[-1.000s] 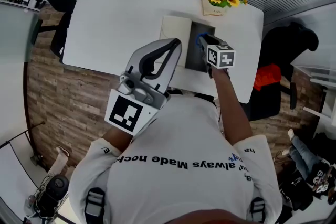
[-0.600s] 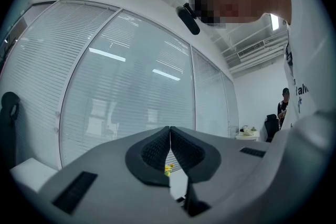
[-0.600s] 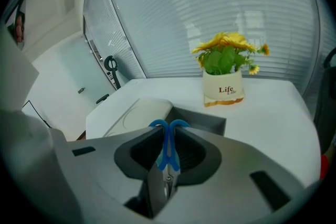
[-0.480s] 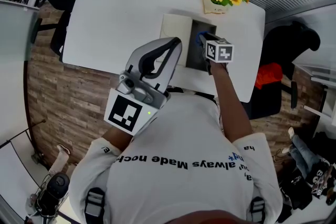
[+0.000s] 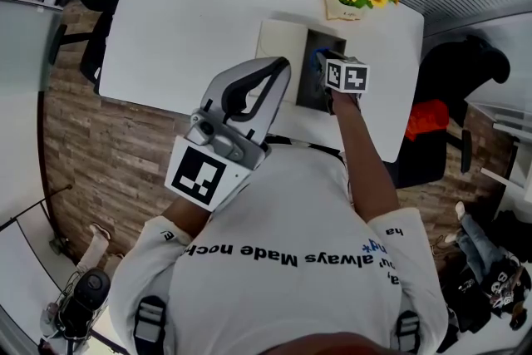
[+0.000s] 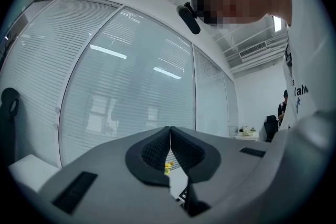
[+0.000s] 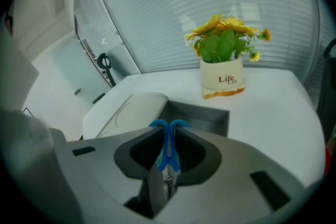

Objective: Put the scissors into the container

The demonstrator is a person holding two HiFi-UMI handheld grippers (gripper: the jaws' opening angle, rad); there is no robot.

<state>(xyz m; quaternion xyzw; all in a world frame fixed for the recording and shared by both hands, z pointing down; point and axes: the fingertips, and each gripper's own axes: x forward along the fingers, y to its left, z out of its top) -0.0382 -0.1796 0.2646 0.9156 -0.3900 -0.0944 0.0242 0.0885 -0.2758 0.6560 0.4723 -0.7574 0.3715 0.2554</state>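
Between the jaws of the right gripper point(image 7: 169, 132), the scissors point(image 7: 167, 150) are hanging over the container point(image 7: 210, 115), not yet in it. The jaws are clamping the blue handles edge-on, with the loops poking out past the jaw tips and the metal blades pointing back toward the gripper body. The scissors are looking light and rigid, with smooth plastic handles and a thin steel part that could probably pivot or slip in a loose pinch. The flat of the handles, where the jaws are gripping now, is therefore seeming the sound place to hold them. They should also be taking a short drop into the box without harm. The container is sitting open on the table point(image 5: 191, 21), with a pale lid point(image 7: 134, 110) lying just beside it and a flower pot point(image 7: 224, 78) standing behind it. The right gripper view is showing the grip and the grey walls beneath. The head view is showing only a sliver of blue by the marker cube, yet it alone is placing the gripper over the box. The left gripper point(image 6: 169, 136) is pointing away from the table with its jaws pressed together on nothing. Its own view is showing mostly glass walls.
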